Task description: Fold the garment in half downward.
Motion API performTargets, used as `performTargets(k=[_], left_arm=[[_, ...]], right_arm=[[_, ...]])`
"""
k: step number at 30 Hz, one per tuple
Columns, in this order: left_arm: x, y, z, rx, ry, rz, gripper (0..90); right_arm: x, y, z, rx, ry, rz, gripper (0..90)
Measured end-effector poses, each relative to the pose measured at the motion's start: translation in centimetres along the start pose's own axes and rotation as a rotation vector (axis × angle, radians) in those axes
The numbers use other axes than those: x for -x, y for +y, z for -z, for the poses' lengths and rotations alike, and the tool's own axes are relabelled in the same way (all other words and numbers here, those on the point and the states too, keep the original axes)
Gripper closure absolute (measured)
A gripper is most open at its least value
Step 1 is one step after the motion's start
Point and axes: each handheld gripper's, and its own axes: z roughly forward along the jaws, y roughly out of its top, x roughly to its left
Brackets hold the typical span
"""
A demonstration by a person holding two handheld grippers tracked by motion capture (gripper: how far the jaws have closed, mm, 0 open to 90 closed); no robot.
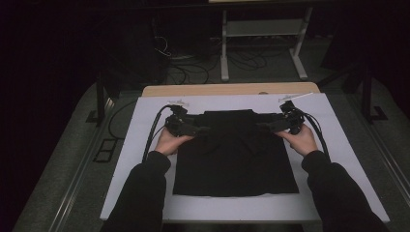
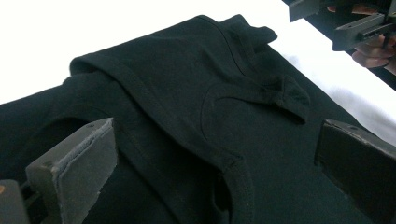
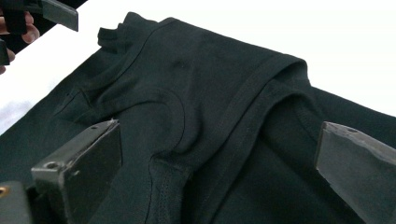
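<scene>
High view looks down; both tool views closely share the black garment (image 2: 196,107).

Your left gripper (image 1: 202,129) sits at the upper left of the black garment (image 1: 236,159), and your right gripper (image 1: 261,126) at its upper right, both pointing inward toward each other over the folded top part. The garment lies flat on the white sheet (image 1: 135,159) (its lower edge is straight, with white showing below it). Your hands hold the grippers from the outer sides, dark sleeves coming up from the bottom edge. A black cable (image 1: 154,128) loops from the left gripper down along your forearm. Beyond the sheet, a strip of the wooden tabletop (image 1: 227,89) shows, and farther back a white frame stand (image 1: 261,43) on the dark floor.
</scene>
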Motion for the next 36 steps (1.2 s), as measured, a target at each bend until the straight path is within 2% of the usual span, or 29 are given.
performTargets(k=[2, 3, 4, 5, 7, 14, 19, 20, 26, 31, 36], left_arm=[[0.1, -0.1, -0.2, -0.005, -0.008, -0.005, 0.0], [0.3, -0.1, -0.4, 0.004, -0.009, 0.005, 0.0], [0.3, -0.2, -0.4, -0.006, -0.011, -0.004, 0.0], [0.4, -0.2, -0.6, -0.001, -0.012, 0.005, 0.0], [0.4, -0.3, -0.8, -0.018, -0.008, -0.010, 0.0], [0.3, -0.9, -1.3, -0.032, -0.017, 0.003, 0.0], [0.2, -1.2, -1.6, -0.063, -0.030, -0.001, 0.0], [0.3, -1.3, -1.8, -0.057, -0.033, 0.010, 0.0], [0.5, -1.3, -2.2, -0.075, -0.037, -0.007, 0.0], [0.3, -1.5, -2.1, -0.080, -0.065, -0.008, 11.3], [0.4, -1.6, -2.3, -0.092, -0.074, -0.007, 18.9]], right_arm=[[0.0, -0.2, -0.2, -0.002, 0.009, -0.002, 3.4], [0.0, -0.2, -0.2, -0.006, 0.014, -0.007, 3.9], [-0.1, -0.4, -0.3, -0.006, 0.017, -0.006, 3.9], [-0.1, -0.4, -0.3, -0.008, 0.019, -0.006, 4.1], [-0.1, -0.6, -0.5, -0.010, 0.020, -0.005, 4.9], [-0.2, -1.1, -1.1, -0.026, 0.050, 0.003, 13.1], [-0.4, -1.5, -1.6, -0.041, 0.057, 0.013, 14.3], [-0.4, -1.5, -1.6, -0.040, 0.060, 0.009, 14.5], [-0.6, -2.0, -2.1, -0.056, 0.070, 0.018, 17.1], [-0.8, -2.1, -2.2, -0.050, 0.078, 0.034, 22.1], [-1.0, -2.1, -2.2, -0.056, 0.084, 0.048, 27.6]])
